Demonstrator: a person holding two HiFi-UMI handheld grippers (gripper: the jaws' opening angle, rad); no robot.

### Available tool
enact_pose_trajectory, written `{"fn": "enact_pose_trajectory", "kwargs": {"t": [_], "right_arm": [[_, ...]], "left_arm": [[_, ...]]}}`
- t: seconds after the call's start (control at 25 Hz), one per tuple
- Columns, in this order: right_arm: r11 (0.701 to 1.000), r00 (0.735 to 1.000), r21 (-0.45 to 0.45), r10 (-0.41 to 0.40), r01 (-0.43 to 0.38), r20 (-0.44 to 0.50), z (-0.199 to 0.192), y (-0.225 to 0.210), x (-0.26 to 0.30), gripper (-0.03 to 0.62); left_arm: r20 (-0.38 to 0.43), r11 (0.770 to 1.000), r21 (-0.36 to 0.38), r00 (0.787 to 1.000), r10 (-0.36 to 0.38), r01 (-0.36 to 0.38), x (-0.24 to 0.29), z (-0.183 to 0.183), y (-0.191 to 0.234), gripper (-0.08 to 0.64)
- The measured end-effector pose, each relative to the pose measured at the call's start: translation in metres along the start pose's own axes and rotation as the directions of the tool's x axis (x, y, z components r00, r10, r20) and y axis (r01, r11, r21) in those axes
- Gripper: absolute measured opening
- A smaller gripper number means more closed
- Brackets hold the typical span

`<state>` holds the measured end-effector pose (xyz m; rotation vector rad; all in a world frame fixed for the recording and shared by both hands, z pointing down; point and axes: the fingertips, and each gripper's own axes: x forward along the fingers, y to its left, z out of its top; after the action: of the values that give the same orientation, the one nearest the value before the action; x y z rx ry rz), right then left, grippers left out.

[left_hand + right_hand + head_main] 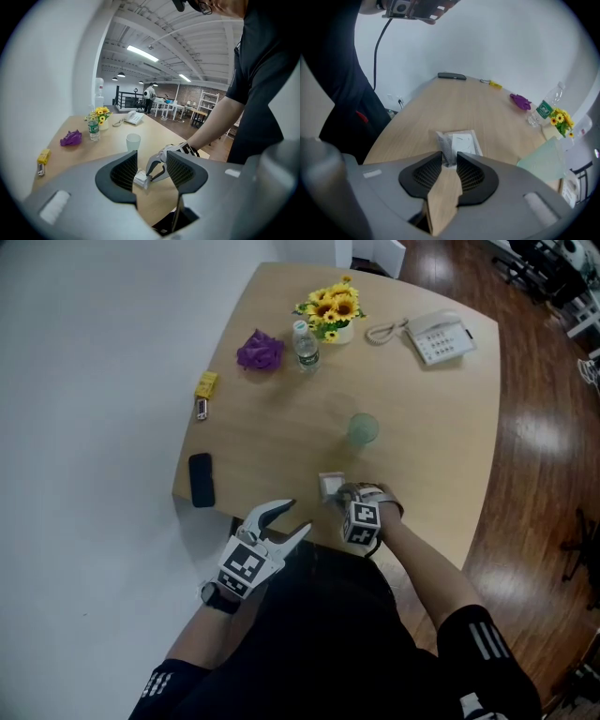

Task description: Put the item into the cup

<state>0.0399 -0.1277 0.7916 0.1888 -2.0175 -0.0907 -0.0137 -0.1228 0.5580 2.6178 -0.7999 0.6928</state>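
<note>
A small white packet (pixel 331 486) lies flat on the wooden table (pixel 431 446) near its front edge. My right gripper (pixel 339 493) is down at the packet's near side. In the right gripper view the jaws pinch the packet's (pixel 459 143) raised, crumpled edge, so the right gripper (pixel 449 161) is shut on it. The pale green cup (pixel 362 429) stands upright a short way beyond the packet, apart from it. My left gripper (pixel 278 518) hangs open off the table's front edge with nothing between its fingers. From the left gripper (pixel 151 171) view, the packet (pixel 140 178) and cup (pixel 133 141) show ahead.
A black phone (pixel 201 480) lies at the table's left edge. Farther back are a yellow item (pixel 205 384), a purple thing (pixel 260 351), a water bottle (pixel 306 345), a pot of sunflowers (pixel 333 310) and a desk telephone (pixel 441 337).
</note>
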Motion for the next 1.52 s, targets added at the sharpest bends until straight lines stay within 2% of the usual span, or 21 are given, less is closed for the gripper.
{"fn": "enact_pose_trajectory", "kwargs": {"t": [0.16, 0.28, 0.36, 0.52, 0.6, 0.72, 0.84, 0.96, 1.08, 1.24, 1.36, 1.44, 1.52], "right_arm": [[0.999, 1.000, 0.038, -0.018, 0.018, 0.006, 0.005, -0.005, 0.000, 0.071], [0.990, 0.999, 0.141, -0.026, 0.019, 0.044, 0.012, -0.013, -0.014, 0.054], [0.967, 0.995, 0.255, -0.033, 0.008, 0.094, 0.018, -0.022, -0.031, 0.049], [0.886, 0.972, 0.463, -0.105, -0.005, 0.212, 0.031, -0.047, -0.075, 0.049], [0.838, 0.951, 0.545, -0.158, -0.012, 0.265, 0.035, -0.063, -0.096, 0.049], [0.764, 0.904, 0.644, -0.254, -0.030, 0.343, 0.038, -0.093, -0.128, 0.049], [0.667, 0.853, 0.741, -0.341, -0.076, 0.395, 0.033, -0.127, -0.155, 0.049], [0.582, 0.818, 0.802, -0.391, -0.134, 0.421, 0.027, -0.158, -0.171, 0.049], [0.514, 0.813, 0.836, -0.393, -0.193, 0.429, 0.018, -0.176, -0.169, 0.049], [0.371, 0.816, 0.872, -0.358, -0.321, 0.453, 0.004, -0.185, -0.149, 0.049], [0.258, 0.830, 0.891, -0.337, -0.373, 0.445, -0.008, -0.190, -0.135, 0.049], [0.197, 0.842, 0.900, -0.319, -0.390, 0.435, -0.014, -0.192, -0.128, 0.049], [0.153, 0.851, 0.901, -0.296, -0.407, 0.435, -0.017, -0.193, -0.123, 0.049]], "left_arm": [[-0.002, 1.000, 0.005, 1.000, -0.004, 0.004, -0.003, 0.001, 0.007, 0.189], [0.003, 1.000, 0.008, 1.000, -0.007, 0.006, -0.004, 0.003, 0.012, 0.189], [0.009, 1.000, 0.013, 1.000, -0.010, 0.010, -0.004, 0.006, 0.013, 0.189], [0.023, 1.000, 0.018, 1.000, -0.017, 0.016, -0.004, 0.012, 0.016, 0.189], [0.026, 0.999, 0.024, 0.999, -0.022, 0.022, -0.003, 0.014, 0.017, 0.189], [0.029, 0.999, 0.031, 0.999, -0.033, 0.032, 0.000, 0.016, 0.015, 0.189], [0.028, 0.998, 0.040, 0.999, -0.040, 0.039, 0.002, 0.018, 0.012, 0.189], [0.031, 0.998, 0.045, 0.999, -0.045, 0.043, 0.006, 0.022, 0.010, 0.189], [0.027, 0.998, 0.046, 0.998, -0.050, 0.048, 0.009, 0.021, 0.006, 0.189], [0.014, 0.998, 0.043, 0.999, -0.042, 0.042, 0.009, 0.018, 0.004, 0.189], [0.009, 0.999, 0.033, 0.999, -0.031, 0.031, 0.008, 0.016, 0.008, 0.189], [0.004, 0.999, 0.029, 1.000, -0.025, 0.024, 0.008, 0.015, 0.010, 0.188], [0.002, 1.000, 0.023, 1.000, -0.021, 0.021, 0.008, 0.015, 0.011, 0.187]]}}
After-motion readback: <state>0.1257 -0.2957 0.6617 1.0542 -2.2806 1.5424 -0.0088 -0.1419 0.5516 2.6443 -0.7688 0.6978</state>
